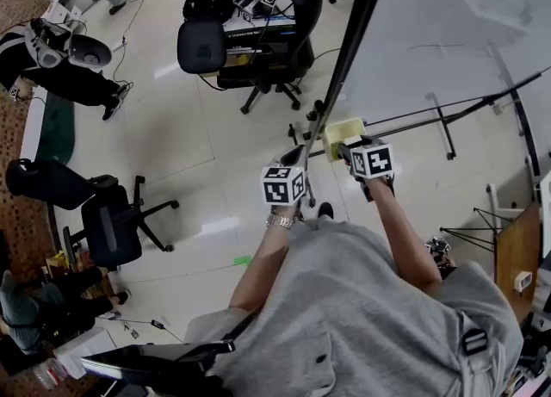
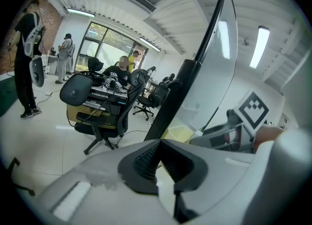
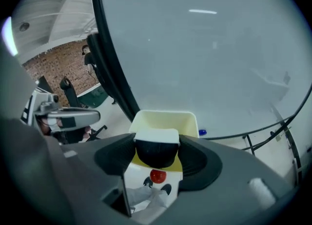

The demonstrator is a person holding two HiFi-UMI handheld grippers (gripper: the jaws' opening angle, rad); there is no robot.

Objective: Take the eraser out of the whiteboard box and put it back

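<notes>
The pale yellow whiteboard box (image 1: 343, 131) hangs at the lower edge of the whiteboard (image 1: 448, 34). My right gripper (image 1: 355, 151) is right over it. In the right gripper view the eraser (image 3: 156, 147), white on top with a dark felt body, sits clamped between the jaws of the right gripper (image 3: 156, 156), above the box (image 3: 164, 117). Below the eraser a red cap (image 3: 157, 175) and dark caps show. My left gripper (image 1: 298, 159) hovers left of the box by the board's black frame; its jaws (image 2: 160, 156) meet with nothing between them.
A black office chair (image 1: 250, 42) and a cluttered desk stand beyond the board's frame. Another chair (image 1: 112, 219) is at the left. People stand at the far left (image 1: 52, 68). The board's stand legs (image 1: 443, 128) cross the floor to the right.
</notes>
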